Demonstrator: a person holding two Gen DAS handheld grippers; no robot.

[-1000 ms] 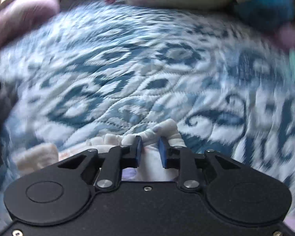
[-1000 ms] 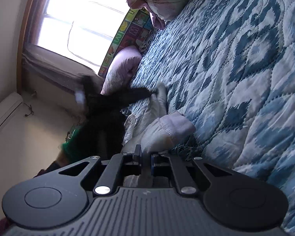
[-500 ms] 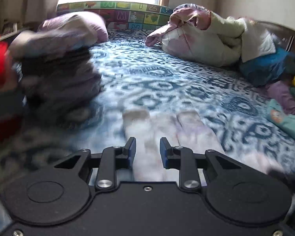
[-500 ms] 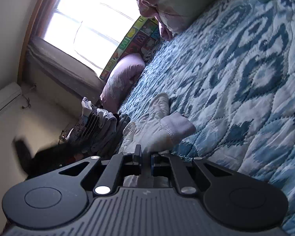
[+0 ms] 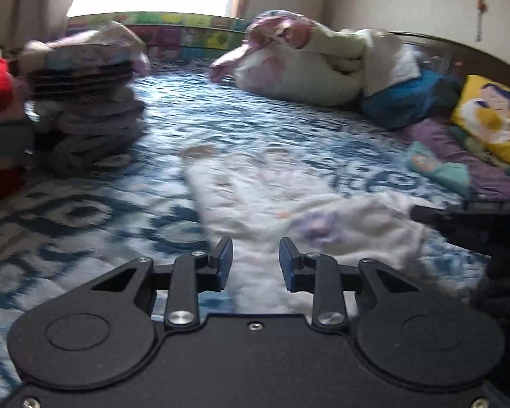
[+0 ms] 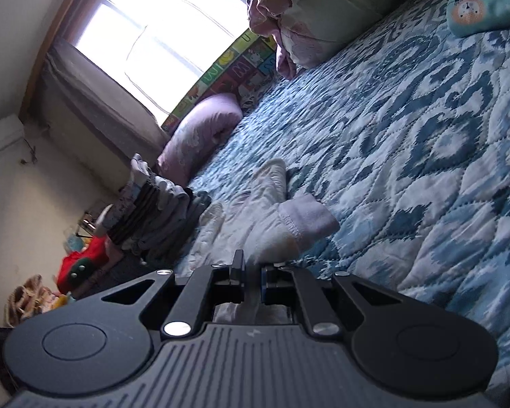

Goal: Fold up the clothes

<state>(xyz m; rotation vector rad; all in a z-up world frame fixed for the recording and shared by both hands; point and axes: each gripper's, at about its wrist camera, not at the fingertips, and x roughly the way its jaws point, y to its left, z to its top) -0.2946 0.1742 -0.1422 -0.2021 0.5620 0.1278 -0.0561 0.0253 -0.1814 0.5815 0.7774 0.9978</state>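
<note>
A pair of small pale trousers [image 5: 255, 187] lies flat on the blue patterned quilt [image 5: 85, 210], legs pointing away. My left gripper [image 5: 255, 258] is open and empty, just above the waist end. My right gripper [image 6: 252, 273] is shut on the trousers' edge [image 6: 272, 227]; its dark body shows at the right of the left wrist view [image 5: 465, 224]. The lilac cuff [image 6: 309, 217] lies just beyond the right fingers.
A stack of folded clothes [image 5: 85, 102] [image 6: 153, 210] stands at the left. A heap of unfolded clothes [image 5: 316, 61] [image 6: 309, 17] lies at the back. A yellow cushion [image 5: 489, 115] and a teal garment [image 5: 438, 170] lie at the right. A purple pillow [image 6: 200, 136] lies near the window.
My left gripper let go of the trousers, opened and pulled back and up from the quilt. The right gripper kept its hold and barely moved.
</note>
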